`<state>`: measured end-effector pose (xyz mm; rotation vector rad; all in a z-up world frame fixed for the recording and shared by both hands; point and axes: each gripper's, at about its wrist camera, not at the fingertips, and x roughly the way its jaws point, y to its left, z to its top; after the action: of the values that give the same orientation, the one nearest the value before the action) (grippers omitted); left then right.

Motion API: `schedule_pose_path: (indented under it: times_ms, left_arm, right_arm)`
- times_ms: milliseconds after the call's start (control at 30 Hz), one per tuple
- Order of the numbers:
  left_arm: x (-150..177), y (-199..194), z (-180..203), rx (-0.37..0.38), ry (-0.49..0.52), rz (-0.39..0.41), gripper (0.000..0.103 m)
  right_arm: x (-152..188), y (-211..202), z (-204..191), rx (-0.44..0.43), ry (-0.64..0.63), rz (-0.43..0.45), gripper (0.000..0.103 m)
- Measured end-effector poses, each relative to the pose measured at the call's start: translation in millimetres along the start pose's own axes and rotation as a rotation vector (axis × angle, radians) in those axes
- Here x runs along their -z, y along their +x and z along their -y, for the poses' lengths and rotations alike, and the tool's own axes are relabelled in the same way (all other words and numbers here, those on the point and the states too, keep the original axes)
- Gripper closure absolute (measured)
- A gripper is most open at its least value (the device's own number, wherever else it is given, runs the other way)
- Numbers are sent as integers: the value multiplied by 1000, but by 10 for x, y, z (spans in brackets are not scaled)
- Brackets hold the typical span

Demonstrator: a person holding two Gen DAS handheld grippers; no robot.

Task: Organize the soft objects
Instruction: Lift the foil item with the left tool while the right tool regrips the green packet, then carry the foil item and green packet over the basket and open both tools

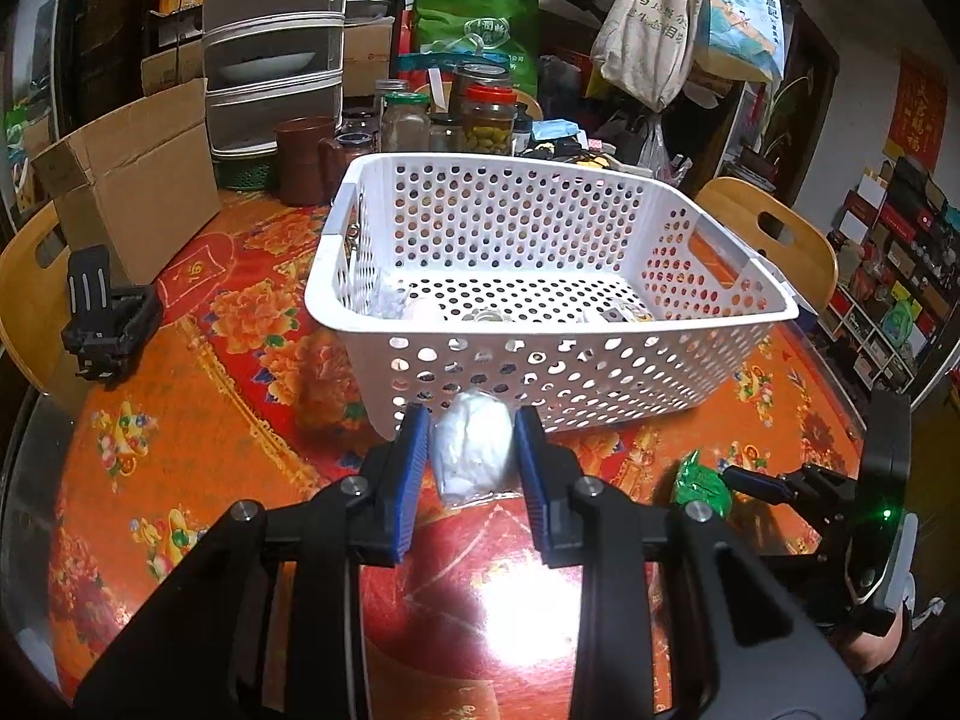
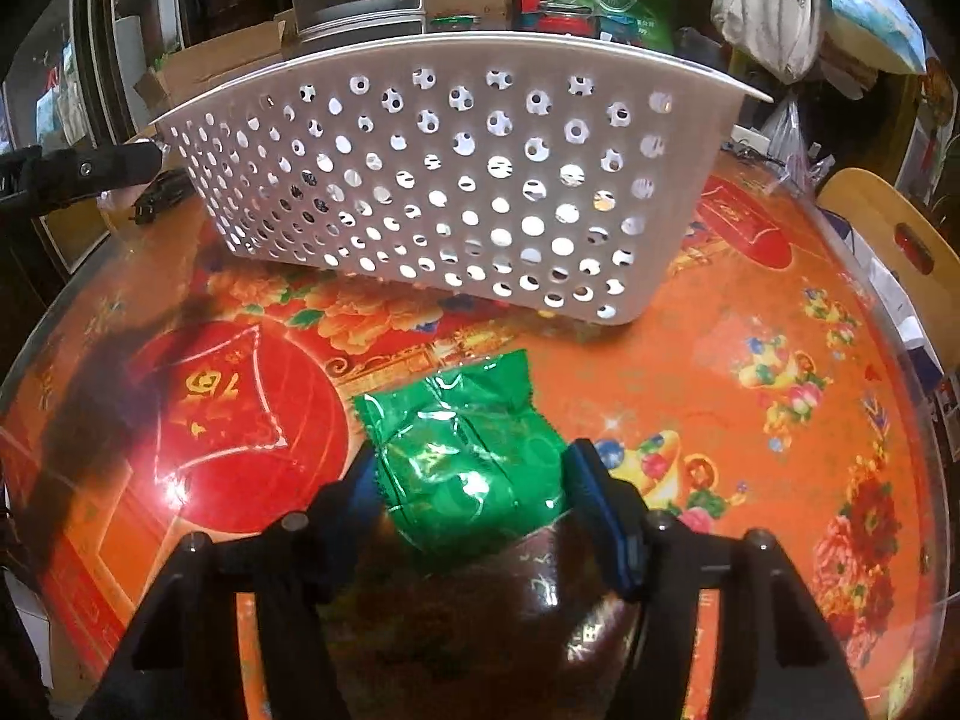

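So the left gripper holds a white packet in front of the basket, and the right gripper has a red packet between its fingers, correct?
Not quite. In the right wrist view the packet between the right gripper fingers is green, not red. The left gripper does hold a white packet before the basket.

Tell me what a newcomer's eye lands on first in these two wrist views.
The white perforated basket dominates, standing mid-table on the glossy orange-red floral tablecloth with a few small items at its bottom. Just in front of it, the left gripper is shut on a white wrapped bundle. In the right wrist view a shiny green packet lies on the cloth between the right gripper's blue pads.
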<state>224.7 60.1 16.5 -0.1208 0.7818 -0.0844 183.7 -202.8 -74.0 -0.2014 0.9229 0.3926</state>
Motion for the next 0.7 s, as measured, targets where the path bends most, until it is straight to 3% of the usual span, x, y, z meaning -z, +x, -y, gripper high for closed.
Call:
schedule_pose_path:
  times_ms: [200,233,267,700]
  left_arm:
    - [6,-11,3,-3,-1,1,76]
    - [6,-11,3,-4,-1,2,76]
    - [6,-16,3,-5,-1,3,76]
    - [9,-64,39,-1,-5,9,76]
  right_arm:
    - [8,-78,70,-35,26,22,57]
    - [7,-108,70,-45,28,29,68]
    - [1,-131,58,-41,27,32,69]
    - [-31,-415,70,-56,44,99,76]
